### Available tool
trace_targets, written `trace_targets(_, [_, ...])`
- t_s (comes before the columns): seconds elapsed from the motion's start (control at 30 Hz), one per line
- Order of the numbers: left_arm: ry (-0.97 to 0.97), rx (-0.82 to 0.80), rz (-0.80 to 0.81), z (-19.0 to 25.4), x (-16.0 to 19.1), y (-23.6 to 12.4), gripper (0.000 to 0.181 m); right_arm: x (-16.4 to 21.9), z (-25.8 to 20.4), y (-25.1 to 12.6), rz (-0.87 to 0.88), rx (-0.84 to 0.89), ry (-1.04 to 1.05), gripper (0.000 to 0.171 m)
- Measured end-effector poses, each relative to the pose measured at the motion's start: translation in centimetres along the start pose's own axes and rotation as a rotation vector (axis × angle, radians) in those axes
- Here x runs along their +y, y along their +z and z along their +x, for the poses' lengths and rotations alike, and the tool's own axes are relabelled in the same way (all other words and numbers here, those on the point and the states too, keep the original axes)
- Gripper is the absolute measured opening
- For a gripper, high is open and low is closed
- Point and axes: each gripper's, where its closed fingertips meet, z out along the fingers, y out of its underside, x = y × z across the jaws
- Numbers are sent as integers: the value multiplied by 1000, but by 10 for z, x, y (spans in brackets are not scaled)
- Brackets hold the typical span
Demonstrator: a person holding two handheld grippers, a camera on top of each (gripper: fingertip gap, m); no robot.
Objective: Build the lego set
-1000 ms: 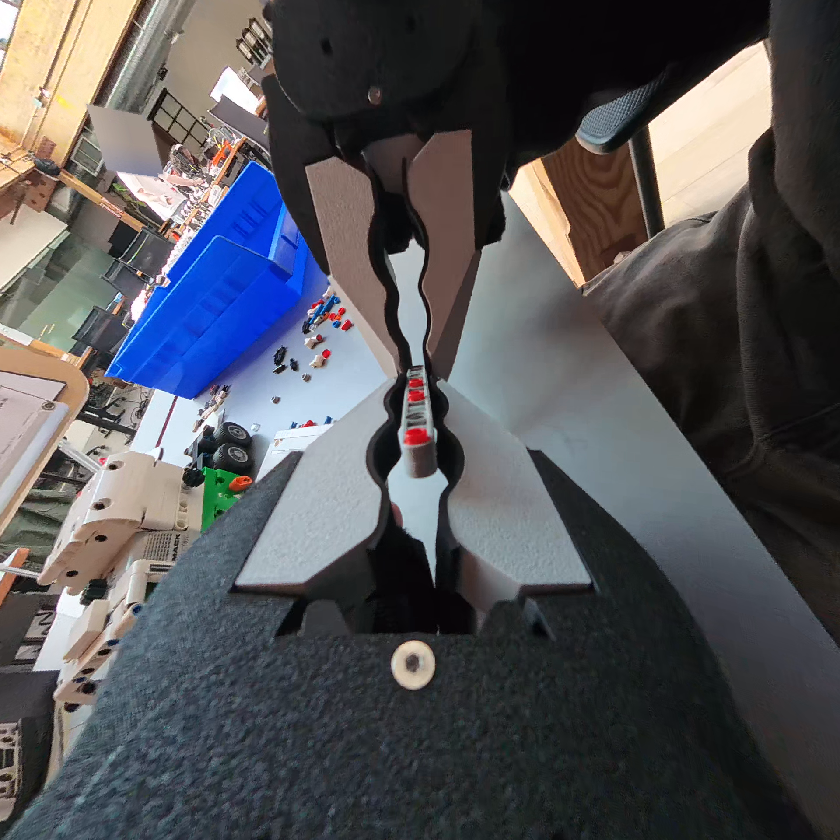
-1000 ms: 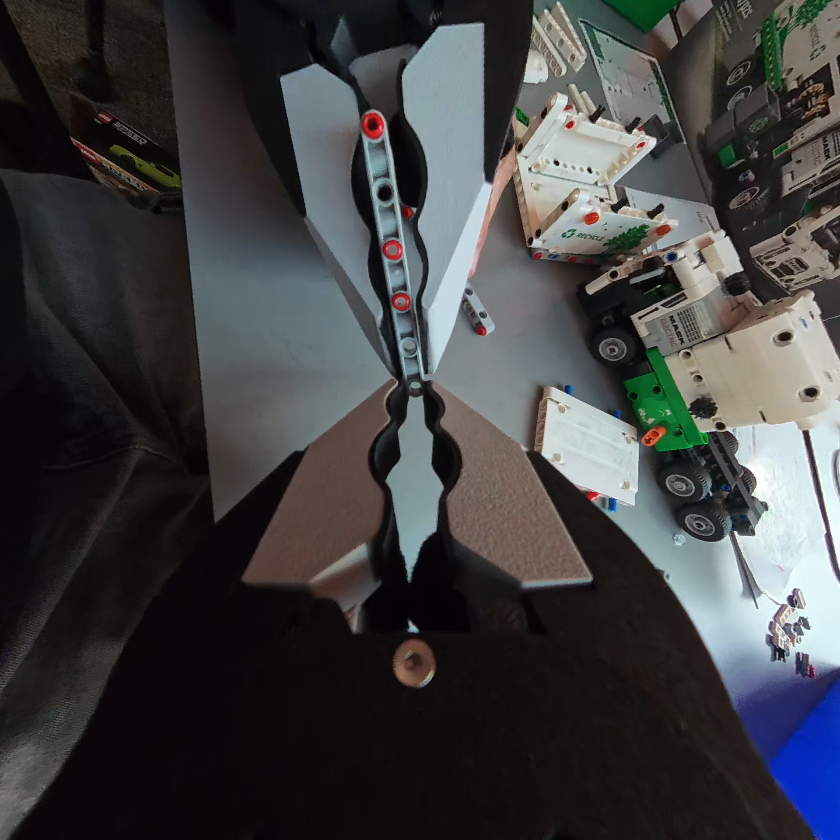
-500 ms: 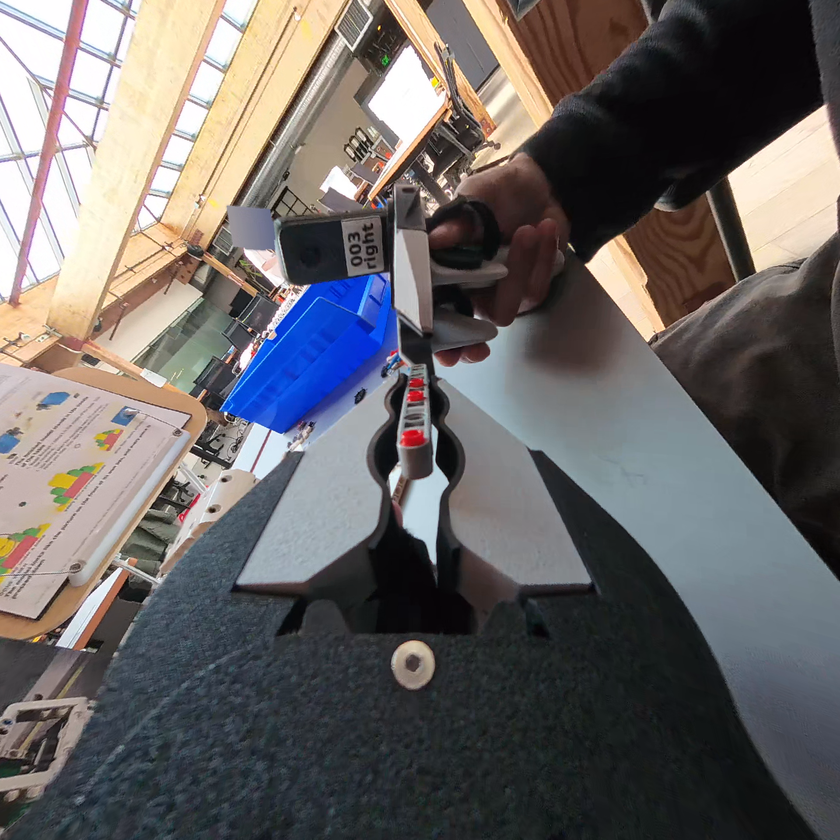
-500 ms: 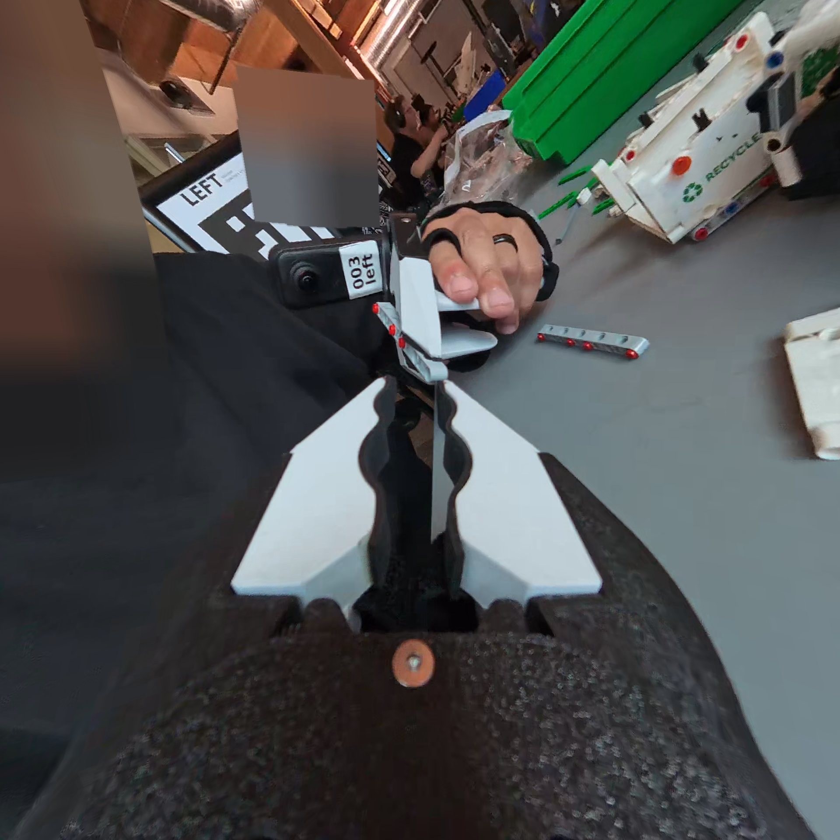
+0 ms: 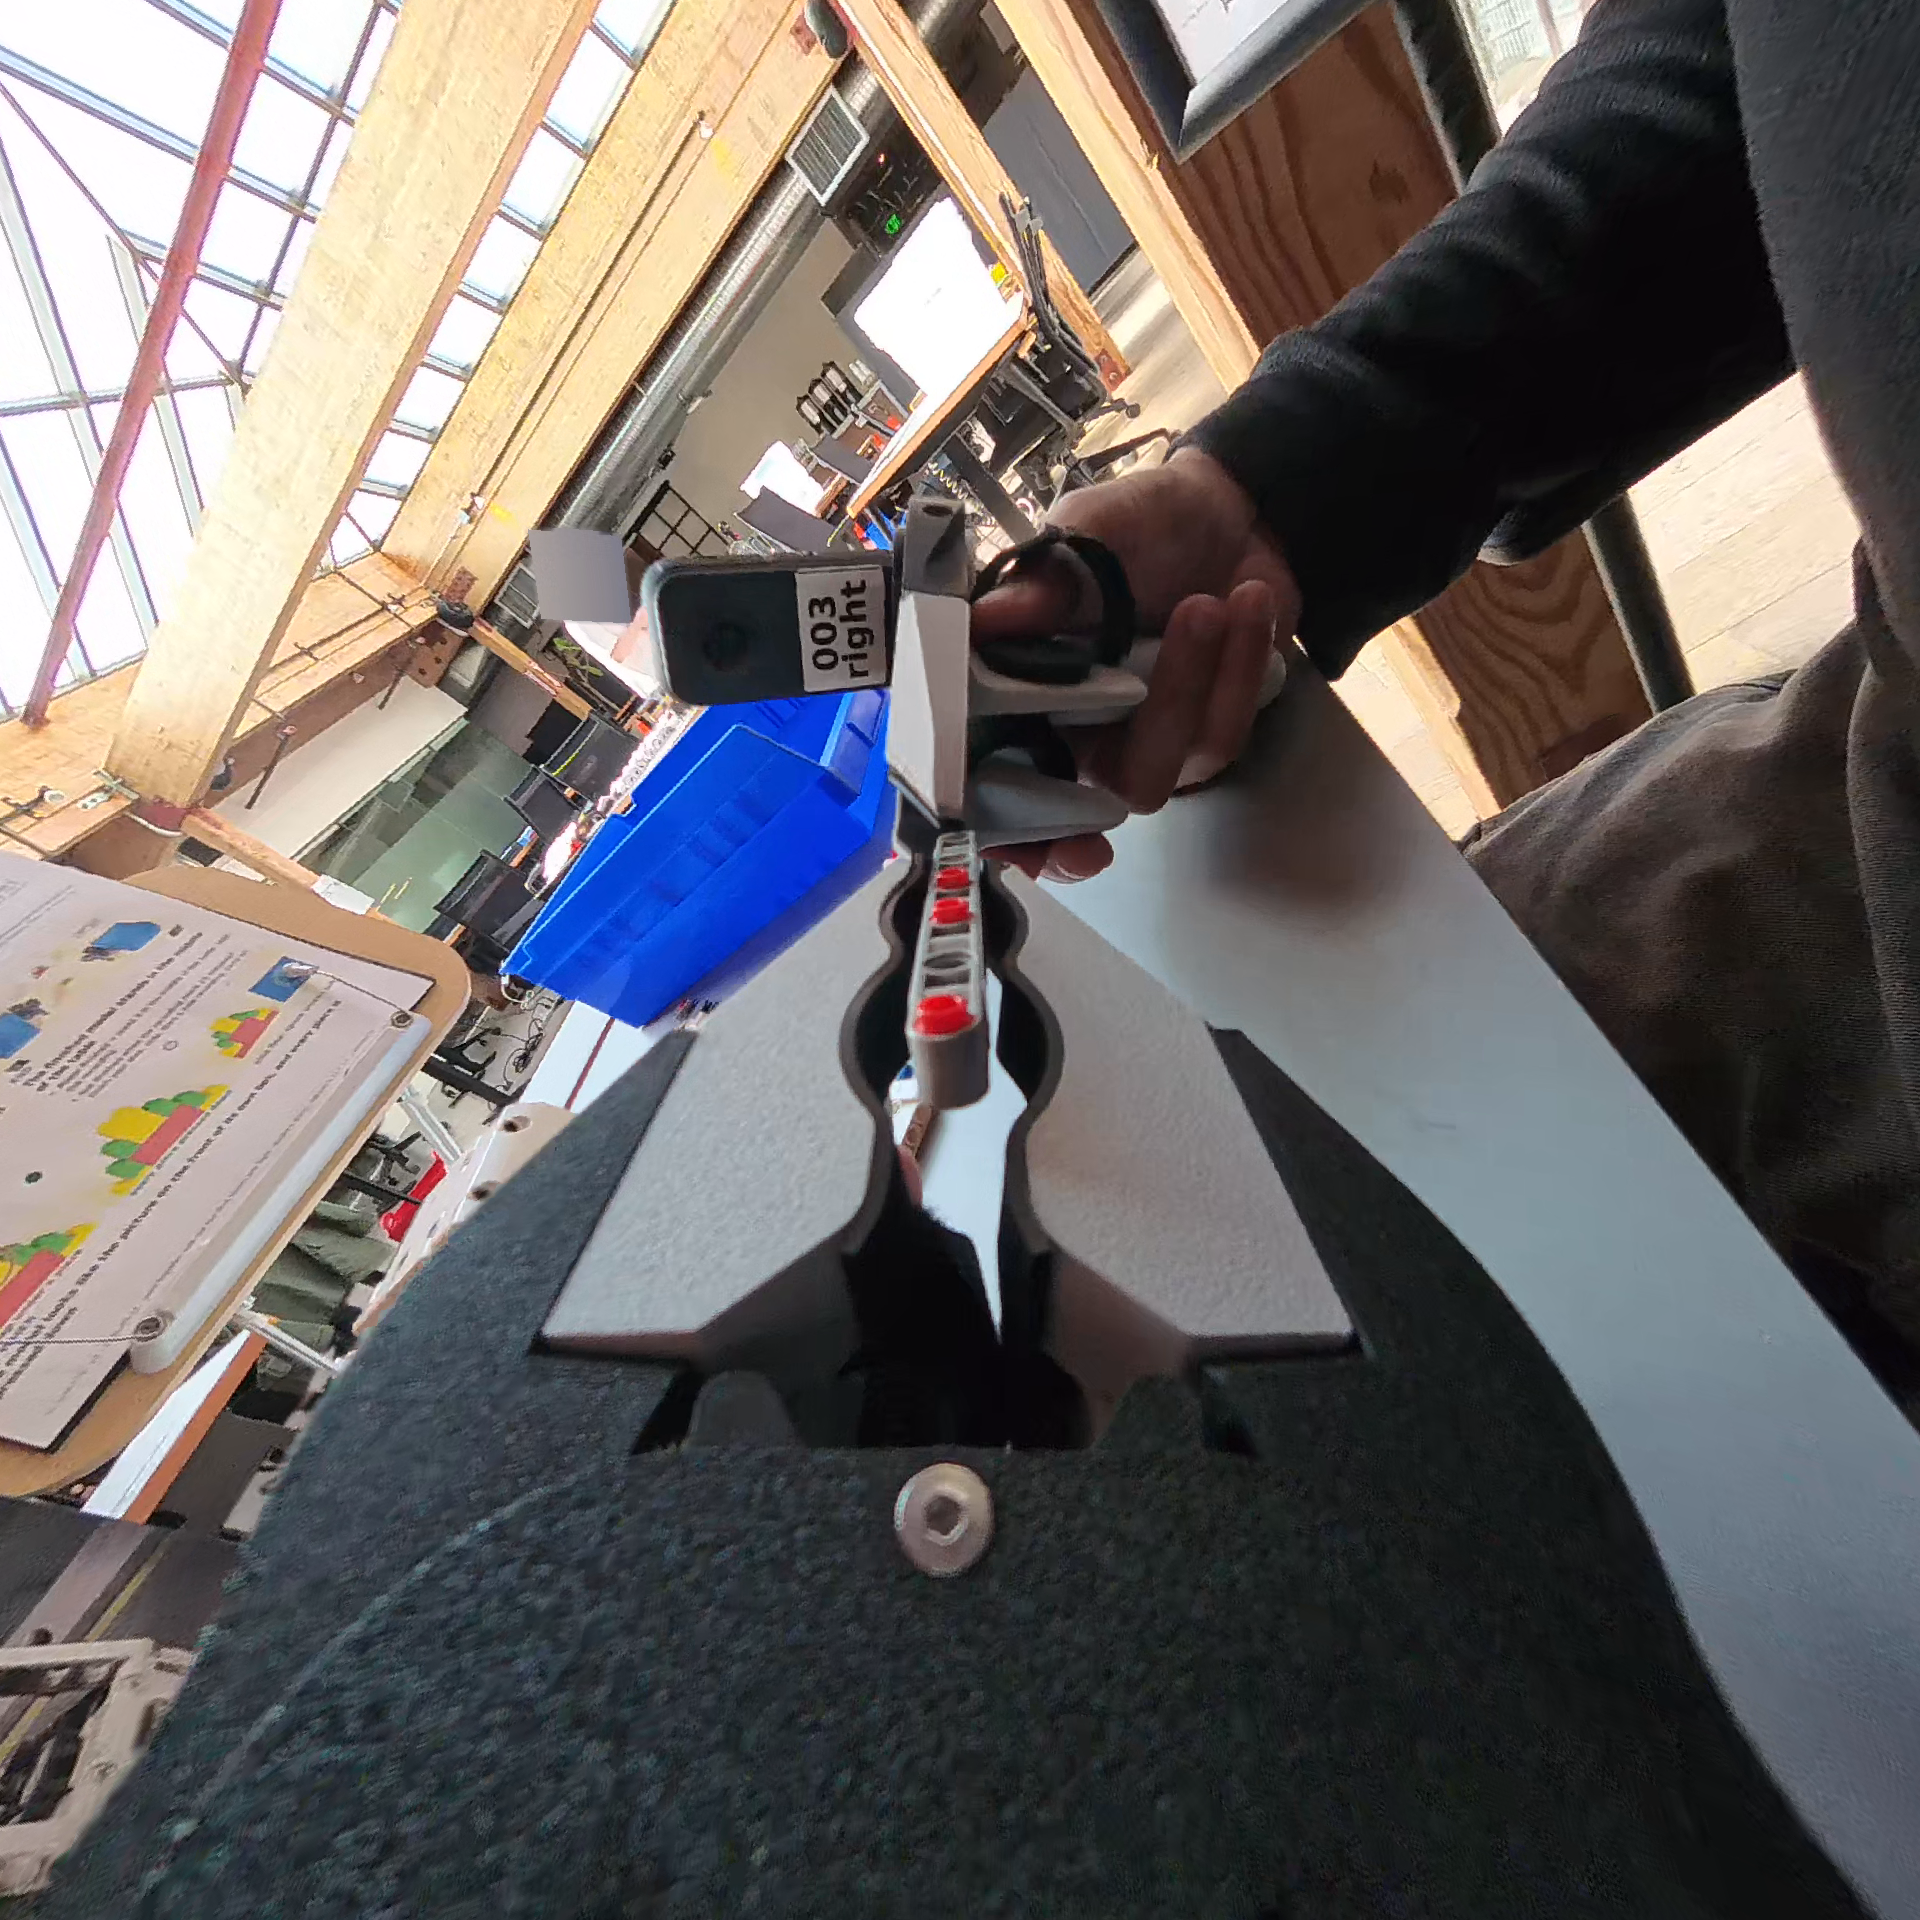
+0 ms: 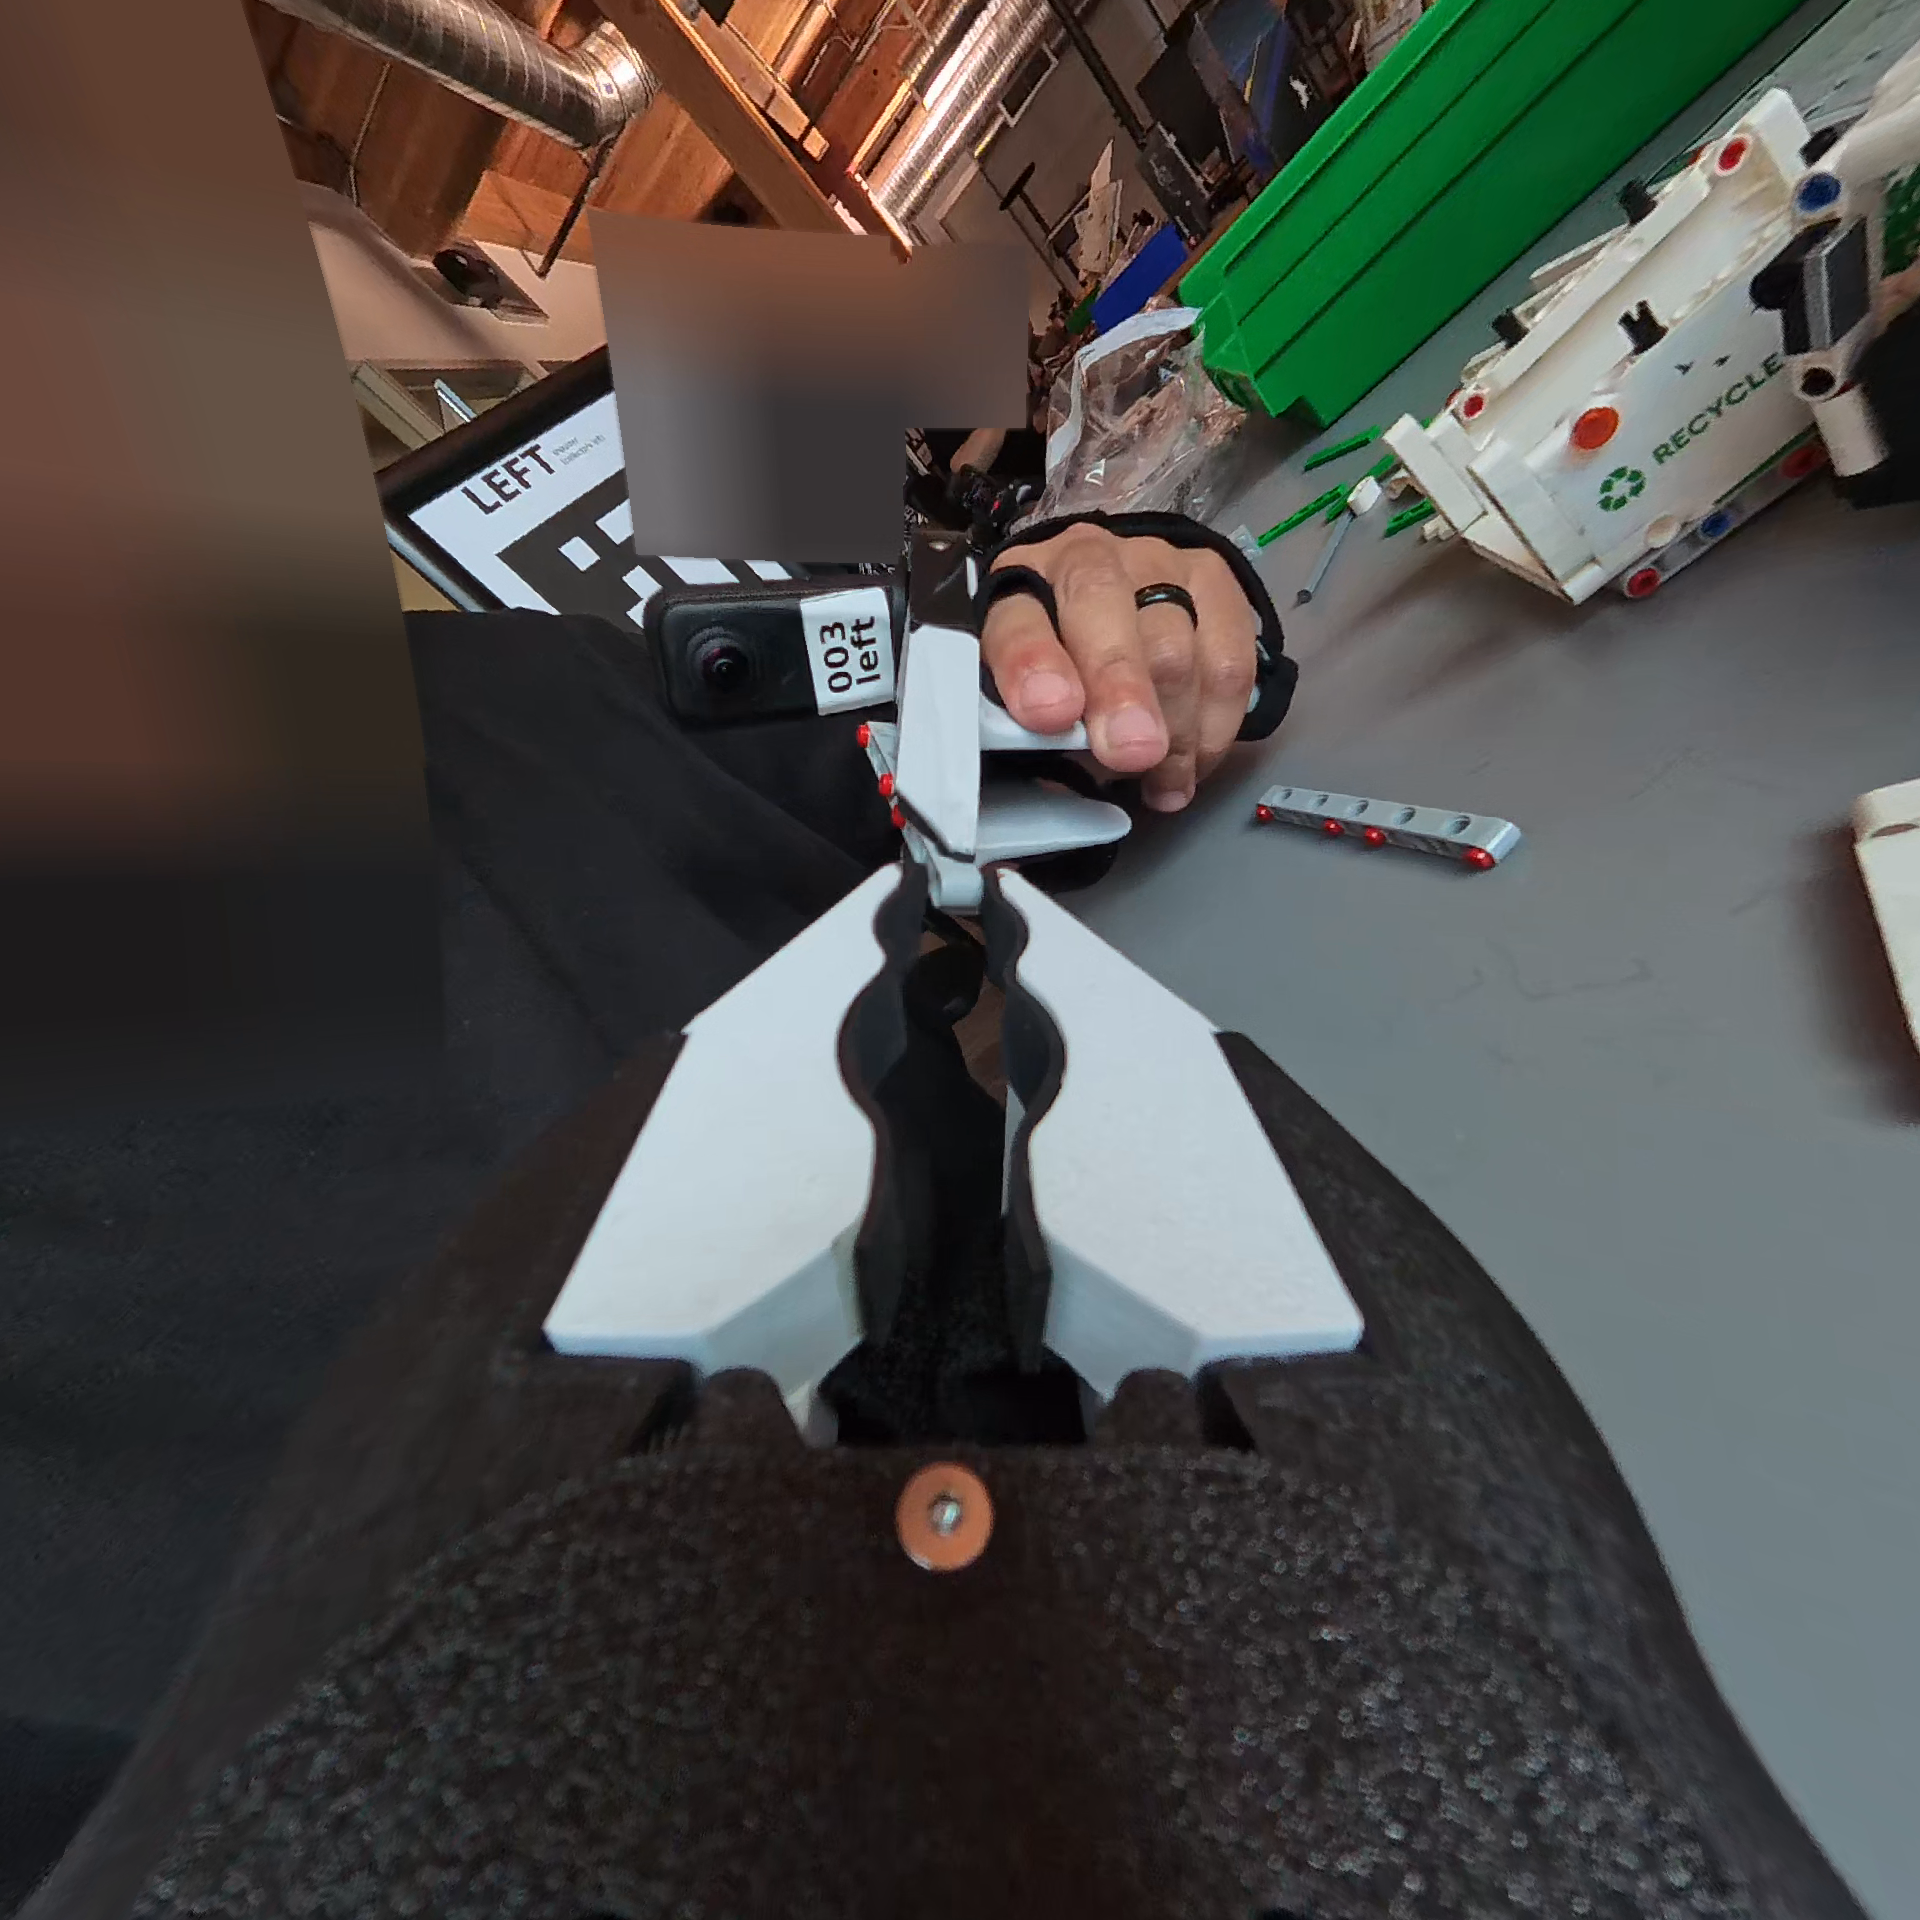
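Observation:
A grey lego beam (image 5: 943,982) with red pins is held between both grippers above the grey table (image 5: 1403,1039). My left gripper (image 5: 951,883) is shut on the beam along its length. My right gripper (image 6: 958,888) faces it tip to tip and is shut on the beam's end (image 6: 961,881). The right gripper also shows in the left wrist view (image 5: 935,805), held by a hand. The left gripper shows edge-on in the right wrist view (image 6: 940,790), with red pins sticking out of its side. A second grey beam (image 6: 1387,826) with red pins lies on the table.
A white lego truck body (image 6: 1621,457) and a green bin (image 6: 1455,208) stand at the far right. A white panel (image 6: 1891,914) lies at the right edge. A blue bin (image 5: 717,862) and an instruction sheet on a board (image 5: 177,1091) are at the left. The person's body is close by.
Both grippers have swung from looking down at the table to level, still facing each other. The beam has stayed gripped between them. Little has moved in the last half second.

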Motion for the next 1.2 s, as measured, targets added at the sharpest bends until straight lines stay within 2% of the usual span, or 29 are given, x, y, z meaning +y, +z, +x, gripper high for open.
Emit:
trace_targets(0.37, [-13, -4, -22, 0, 2, 2, 5, 1, 2, 4, -5, 4, 1, 6])
trace_targets(0.53, [-98, 21, -107, -3, 14, 4, 5, -4, 14, -2, 19, 66, 8, 6])
trace_targets(0.77, [-62, 12, -152, -2, 21, 5, 5, 0, 22, -3, -13, 141, -29, 6])
trace_targets(1.1, [-71, 18, -86, -1, 7, 2, 5, 0, 11, -1, -14, 44, 4, 1])
trace_targets(1.2, [-67, 13, -99, -1, 10, 3, 5, 0, 14, -1, -12, 61, 9, 1])
